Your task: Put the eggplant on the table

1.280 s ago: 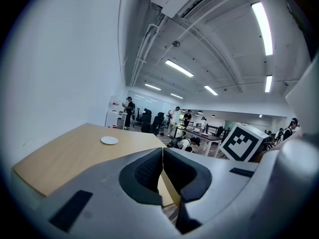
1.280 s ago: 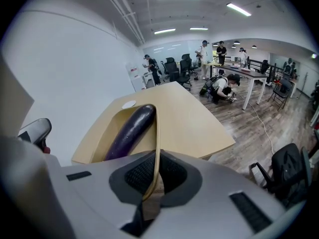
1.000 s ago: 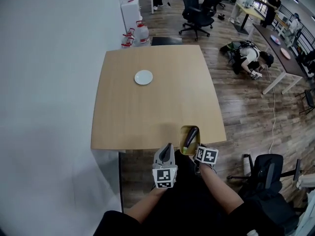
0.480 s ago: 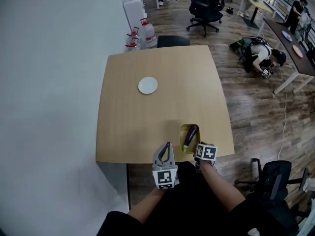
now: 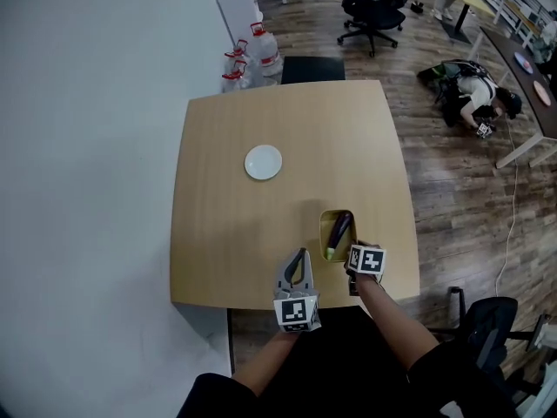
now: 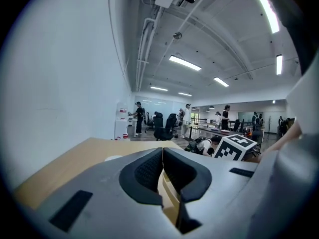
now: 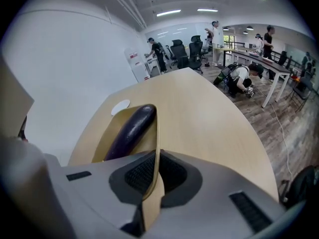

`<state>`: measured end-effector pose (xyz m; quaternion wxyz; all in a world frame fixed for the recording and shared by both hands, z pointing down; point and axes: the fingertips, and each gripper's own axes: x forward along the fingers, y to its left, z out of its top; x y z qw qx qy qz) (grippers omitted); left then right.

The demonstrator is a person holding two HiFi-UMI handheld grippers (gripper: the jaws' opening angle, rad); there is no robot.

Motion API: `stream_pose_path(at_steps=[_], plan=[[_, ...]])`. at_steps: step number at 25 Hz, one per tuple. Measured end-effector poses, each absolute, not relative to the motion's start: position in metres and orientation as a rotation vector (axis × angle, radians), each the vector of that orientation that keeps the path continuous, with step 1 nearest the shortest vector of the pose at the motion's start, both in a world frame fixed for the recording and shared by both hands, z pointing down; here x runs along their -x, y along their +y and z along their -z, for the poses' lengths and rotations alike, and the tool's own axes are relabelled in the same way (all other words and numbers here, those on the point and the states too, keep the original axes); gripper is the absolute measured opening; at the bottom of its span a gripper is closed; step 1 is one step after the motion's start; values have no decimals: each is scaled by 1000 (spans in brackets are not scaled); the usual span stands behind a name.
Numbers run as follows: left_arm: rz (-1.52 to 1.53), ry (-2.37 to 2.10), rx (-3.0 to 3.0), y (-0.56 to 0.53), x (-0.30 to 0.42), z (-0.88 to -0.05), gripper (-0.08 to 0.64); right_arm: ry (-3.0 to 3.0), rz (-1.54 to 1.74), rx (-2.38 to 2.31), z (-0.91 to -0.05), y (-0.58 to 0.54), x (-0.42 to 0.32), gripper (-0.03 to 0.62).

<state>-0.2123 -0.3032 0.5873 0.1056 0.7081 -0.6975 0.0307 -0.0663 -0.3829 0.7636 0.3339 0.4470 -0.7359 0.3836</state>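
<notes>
Right tool (image 7: 156, 172) is clenched on the rim of a yellow tray (image 5: 324, 232) at the tabletop's (image 5: 244, 233) near edge. Left tool (image 6: 162, 166) is closed, empty, just beside it. We see the eggplant (image 7: 128, 129) inside the tray, just ahead-left of the right jaws. Its near end is cut off behind that tool's body.

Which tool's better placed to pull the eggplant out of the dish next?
Left, probably. The right tool is clamped on the dish rim; the left tool is shut, empty, beside the eggplant.
</notes>
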Motion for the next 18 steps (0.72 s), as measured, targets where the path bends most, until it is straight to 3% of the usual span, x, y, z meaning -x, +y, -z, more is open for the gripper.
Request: stream_pose_path(at_steps=[18], plan=[[-101,-2143,-1856,-367,271,-626,15,-1900,-949,-1065,-814,-515,152,64]])
